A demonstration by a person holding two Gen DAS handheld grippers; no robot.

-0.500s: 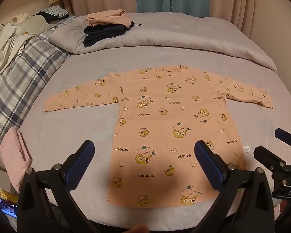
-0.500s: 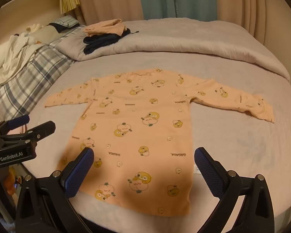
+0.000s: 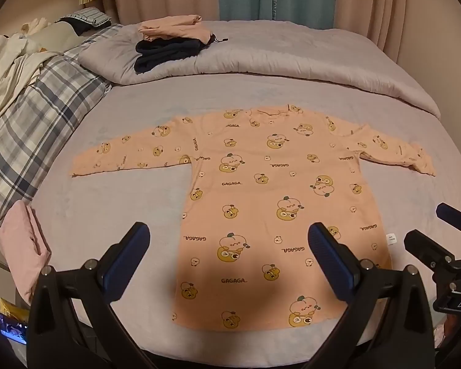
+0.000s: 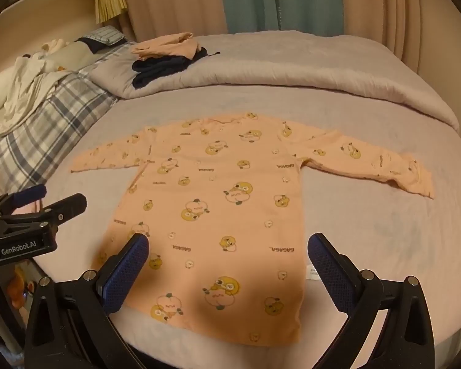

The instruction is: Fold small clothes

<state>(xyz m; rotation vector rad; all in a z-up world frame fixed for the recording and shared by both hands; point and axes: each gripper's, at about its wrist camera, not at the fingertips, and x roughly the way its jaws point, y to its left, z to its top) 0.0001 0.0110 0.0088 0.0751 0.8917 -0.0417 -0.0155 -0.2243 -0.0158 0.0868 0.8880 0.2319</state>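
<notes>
A peach shirt (image 3: 270, 203) lies flat on the bed (image 3: 113, 221), both sleeves spread out to the sides, its hem near the front edge. The left gripper (image 3: 229, 261) and the right gripper (image 4: 227, 272) hover above the hem, fingers wide open, holding nothing. Folded clothes (image 3: 172, 43) sit on the blanket (image 3: 292, 58) behind.

Peach-orange long-sleeved cotton child's top (image 3: 273, 203) (image 4: 218, 203) with yellow cartoon-character print and "GAGAGA" lettering: spread flat on grey bed sheet, unfolded. Neckline toward far side, hem toward near bed edge. Both sleeves stretched straight out sideways; right cuff slightly rumpled. Small white care label sticks out at right side seam near hem.
</notes>
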